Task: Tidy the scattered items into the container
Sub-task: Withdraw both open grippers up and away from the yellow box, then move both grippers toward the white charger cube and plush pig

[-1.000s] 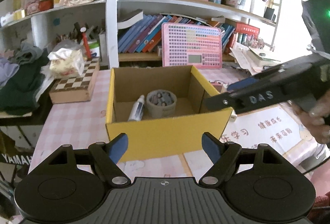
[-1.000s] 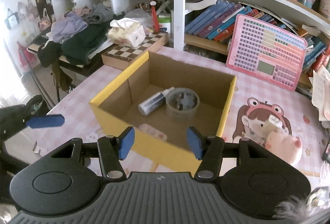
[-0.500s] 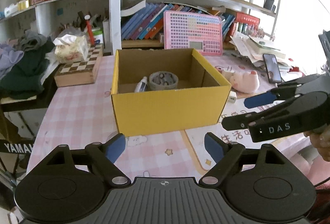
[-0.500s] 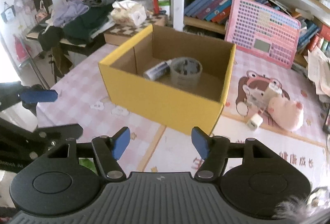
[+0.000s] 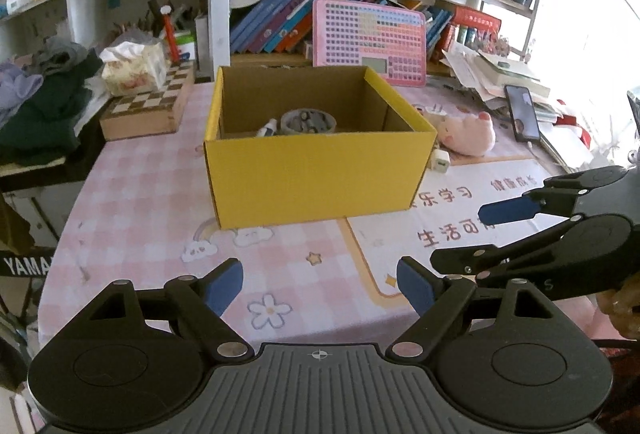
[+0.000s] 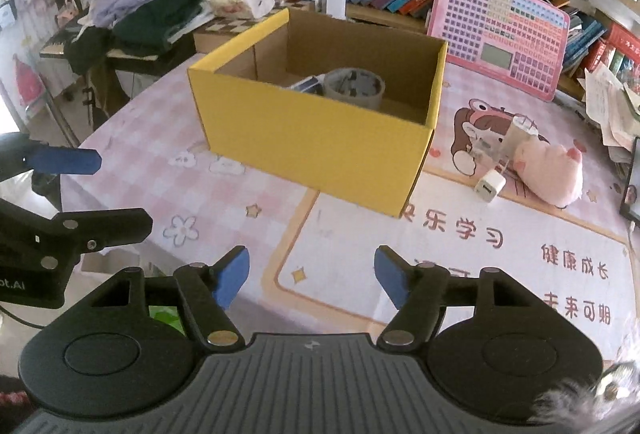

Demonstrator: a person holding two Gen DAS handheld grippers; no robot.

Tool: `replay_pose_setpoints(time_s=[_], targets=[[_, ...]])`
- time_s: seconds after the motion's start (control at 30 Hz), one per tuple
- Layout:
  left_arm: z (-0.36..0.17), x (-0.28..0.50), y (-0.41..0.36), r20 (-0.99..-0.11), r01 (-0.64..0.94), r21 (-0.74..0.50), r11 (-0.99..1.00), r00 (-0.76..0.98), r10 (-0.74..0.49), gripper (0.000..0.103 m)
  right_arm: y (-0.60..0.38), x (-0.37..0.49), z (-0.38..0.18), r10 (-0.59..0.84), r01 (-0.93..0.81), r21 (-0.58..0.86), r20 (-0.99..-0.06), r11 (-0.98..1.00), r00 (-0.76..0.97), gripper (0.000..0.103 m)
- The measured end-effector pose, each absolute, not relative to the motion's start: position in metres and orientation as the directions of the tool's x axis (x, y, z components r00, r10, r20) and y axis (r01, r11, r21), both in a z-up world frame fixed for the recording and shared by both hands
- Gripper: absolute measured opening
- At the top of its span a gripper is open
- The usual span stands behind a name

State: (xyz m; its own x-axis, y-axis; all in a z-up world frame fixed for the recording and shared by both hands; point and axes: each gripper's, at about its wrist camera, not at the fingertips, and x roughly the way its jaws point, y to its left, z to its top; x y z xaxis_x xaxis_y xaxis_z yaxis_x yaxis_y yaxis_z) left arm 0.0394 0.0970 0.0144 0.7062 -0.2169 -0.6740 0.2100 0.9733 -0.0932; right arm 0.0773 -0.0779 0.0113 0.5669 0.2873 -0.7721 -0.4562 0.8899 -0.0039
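My left gripper (image 5: 320,284), lower centre of the left wrist view: jaws wide apart, nothing between them. My right gripper (image 6: 312,280), lower centre of the right wrist view: jaws opening, nothing between them. Yellow cardboard box (image 6: 312,138), centre of both views, on the pink checked tablecloth (image 5: 152,202); inside it, a grey round tub (image 6: 354,88) and a small bottle (image 5: 267,129) just beside it. Right of the box in the right wrist view: white charger plug (image 6: 489,187) and pink plush toy (image 6: 550,172), near each other.
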Motion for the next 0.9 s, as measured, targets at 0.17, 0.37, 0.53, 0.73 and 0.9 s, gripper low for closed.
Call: replay_pose_setpoints(time_s=[0.17, 0.37, 0.53, 0.73, 0.9], targets=[[0.008, 0.035, 0.094, -0.691, 0.207, -0.097, 0.974, 0.691, -0.215, 0.086, -0.078, 0.069, 0.006, 0.275, -0.451, -0.013, -0.776, 0.892, 0.567, 0.069], [0.004, 0.030, 0.093, -0.701, 0.199, -0.101, 0.975, 0.681, -0.212, 0.086, -0.080, 0.061, 0.001, 0.273, -0.433, 0.007, -0.786, 0.902, 0.555, 0.072], [0.002, 0.025, 0.092, -0.706, 0.196, -0.102, 0.975, 0.677, -0.209, 0.087, -0.083, 0.057, 0.000, 0.270, -0.415, 0.019, -0.786, 0.910, 0.556, 0.076], [-0.003, 0.021, 0.090, -0.717, 0.189, -0.104, 0.976, 0.667, -0.205, 0.090, -0.086, 0.050, -0.004, 0.241, -0.391, 0.007, -0.796, 0.920, 0.555, 0.080], [-0.009, 0.021, 0.083, -0.733, 0.210, -0.102, 0.972, 0.645, -0.216, 0.090, -0.093, 0.045, -0.009, 0.210, -0.366, -0.010, -0.805, 0.931, 0.555, 0.082]])
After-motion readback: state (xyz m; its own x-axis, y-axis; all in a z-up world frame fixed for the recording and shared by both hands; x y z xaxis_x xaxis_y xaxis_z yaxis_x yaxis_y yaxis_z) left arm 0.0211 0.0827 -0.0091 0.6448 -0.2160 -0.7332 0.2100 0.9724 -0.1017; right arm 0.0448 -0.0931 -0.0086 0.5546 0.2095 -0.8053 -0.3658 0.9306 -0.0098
